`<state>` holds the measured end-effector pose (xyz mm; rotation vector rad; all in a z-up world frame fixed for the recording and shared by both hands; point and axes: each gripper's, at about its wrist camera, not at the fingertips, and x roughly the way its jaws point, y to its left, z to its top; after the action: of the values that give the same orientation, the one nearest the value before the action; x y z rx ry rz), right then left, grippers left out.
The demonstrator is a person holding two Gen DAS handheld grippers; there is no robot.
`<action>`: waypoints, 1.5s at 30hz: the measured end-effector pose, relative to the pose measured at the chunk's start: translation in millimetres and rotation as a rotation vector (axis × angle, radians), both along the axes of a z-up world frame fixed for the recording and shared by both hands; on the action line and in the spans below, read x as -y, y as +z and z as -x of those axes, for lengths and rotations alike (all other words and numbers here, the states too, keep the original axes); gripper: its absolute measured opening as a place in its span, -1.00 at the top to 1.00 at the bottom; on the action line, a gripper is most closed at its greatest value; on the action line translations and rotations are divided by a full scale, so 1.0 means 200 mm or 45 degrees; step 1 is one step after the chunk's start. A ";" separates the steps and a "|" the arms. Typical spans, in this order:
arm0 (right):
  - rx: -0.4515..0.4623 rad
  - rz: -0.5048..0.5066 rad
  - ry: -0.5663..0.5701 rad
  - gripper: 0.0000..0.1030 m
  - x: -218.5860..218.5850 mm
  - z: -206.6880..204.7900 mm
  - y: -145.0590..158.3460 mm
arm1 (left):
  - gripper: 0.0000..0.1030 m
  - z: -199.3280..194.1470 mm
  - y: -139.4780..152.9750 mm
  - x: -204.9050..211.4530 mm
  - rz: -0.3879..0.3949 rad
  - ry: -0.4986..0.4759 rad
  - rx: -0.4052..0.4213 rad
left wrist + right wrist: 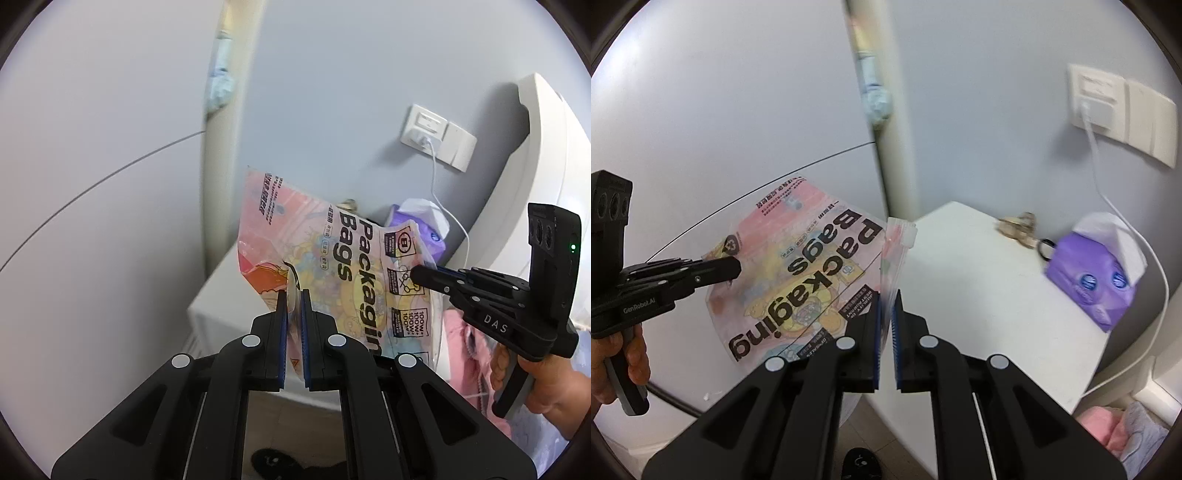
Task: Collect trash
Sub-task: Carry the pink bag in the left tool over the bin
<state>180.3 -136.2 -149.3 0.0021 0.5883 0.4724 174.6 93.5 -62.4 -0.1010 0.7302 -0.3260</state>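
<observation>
A pink plastic bag printed "Packaging Bags" [347,266] hangs in the air, stretched between both grippers. My left gripper [293,299] is shut on one edge of it. My right gripper [888,306] is shut on the opposite edge, near the bag's zip strip. The right gripper also shows in the left wrist view [421,275], pinching the bag's right side. The left gripper shows in the right wrist view [733,267] at the bag's left side. The bag [798,280] is above the white bedside table [979,295].
On the table lie a purple tissue pack [1093,280], a crumpled brownish scrap [1019,225] and a small black ring. A white cable [1108,199] runs from a wall socket [424,129]. Pink and blue bedding [476,354] lies to the right. A dark slipper [860,463] is on the floor.
</observation>
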 end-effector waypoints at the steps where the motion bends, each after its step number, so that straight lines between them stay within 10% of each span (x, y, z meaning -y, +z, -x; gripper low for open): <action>1: 0.006 0.003 0.020 0.85 -0.04 0.03 0.00 | 0.90 0.02 0.01 -0.03 -0.001 0.012 0.002; 18: 0.001 0.122 0.353 0.85 -0.73 0.38 -0.17 | 0.90 0.68 -0.08 -0.63 -0.025 0.331 -0.026; 45: -0.387 0.516 0.703 0.85 -1.32 0.80 -1.12 | 0.90 1.36 -0.92 -0.85 0.076 0.601 -0.368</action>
<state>20.9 128.4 -373.5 -0.4925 0.9826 0.8886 -97.8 263.8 -246.2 -0.3762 0.9555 0.1218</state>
